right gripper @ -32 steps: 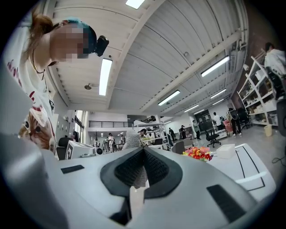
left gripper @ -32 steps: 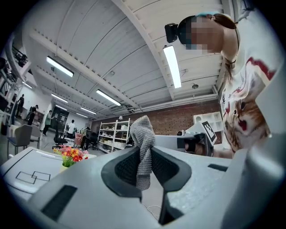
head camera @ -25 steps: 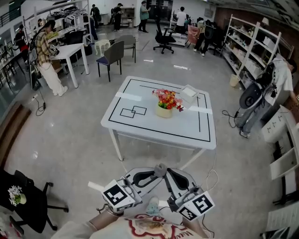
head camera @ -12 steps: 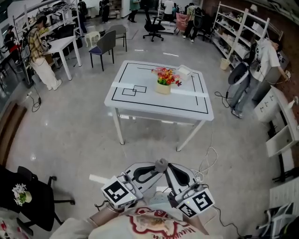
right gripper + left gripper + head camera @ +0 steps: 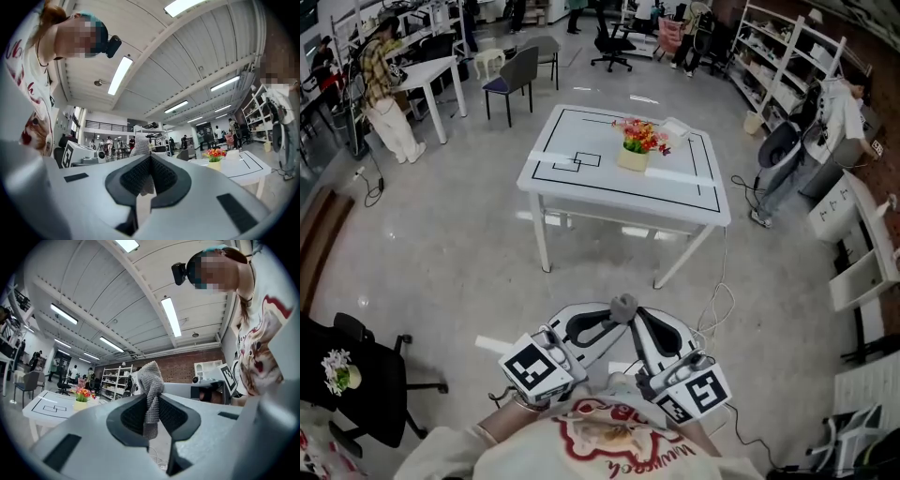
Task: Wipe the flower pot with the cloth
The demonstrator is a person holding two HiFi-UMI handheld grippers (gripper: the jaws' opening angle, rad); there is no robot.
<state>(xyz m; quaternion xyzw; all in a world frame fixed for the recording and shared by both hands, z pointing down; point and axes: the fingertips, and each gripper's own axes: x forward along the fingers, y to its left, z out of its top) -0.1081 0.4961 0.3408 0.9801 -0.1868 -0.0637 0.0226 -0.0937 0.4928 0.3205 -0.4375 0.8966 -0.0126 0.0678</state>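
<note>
Cloth gripped, pot still far off: no wiping yet.
The left hand-held gripper (image 5: pixel 152 405) is clamped on the grey knitted cloth (image 5: pixel 151 380). The right hand-held gripper (image 5: pixel 150 161) has its jaws closed together with nothing clearly between them. Both are held close to the person's chest. The pale yellow flower pot with red and orange flowers (image 5: pixel 633 157) stands untouched on the white tabletop (image 5: pixel 581 192), far across open floor, so the approach and the wipe itself are both left. Compared with a second ago, the tabletop sits higher and smaller in the head view with more floor in front of it, and the grip on the cloth is unchanged.
</note>
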